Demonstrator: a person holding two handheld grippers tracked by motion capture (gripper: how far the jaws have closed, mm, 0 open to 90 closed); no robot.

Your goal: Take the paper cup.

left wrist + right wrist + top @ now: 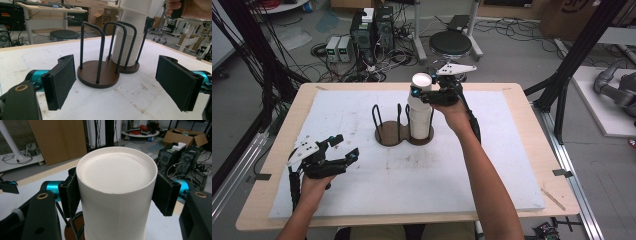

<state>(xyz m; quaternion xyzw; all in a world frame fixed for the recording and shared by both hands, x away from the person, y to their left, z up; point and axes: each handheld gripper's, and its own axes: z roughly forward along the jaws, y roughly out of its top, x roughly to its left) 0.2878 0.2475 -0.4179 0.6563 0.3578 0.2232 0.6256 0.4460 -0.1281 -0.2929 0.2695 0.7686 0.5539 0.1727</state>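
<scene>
White paper cup (421,84), topmost of a ribbed stack, stands in the wood-based black-wire holder (401,131) at the bench's twelve o'clock; the right hand-held gripper (428,89) clamps it. Left gripper view: left hand-held gripper (117,82) open, foam pads matte, holder at twelve o'clock. Right gripper view: pads (72,192) squeeze smooth walls; lift straight, gently, to avoid crushing.

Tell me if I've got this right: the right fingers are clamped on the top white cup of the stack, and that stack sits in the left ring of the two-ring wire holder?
Not quite. The stack of white cups sits in the right ring of the wire holder, as the high view shows; the left ring is bare. The rest holds: the right gripper has its fingers clamped on the top cup.
</scene>
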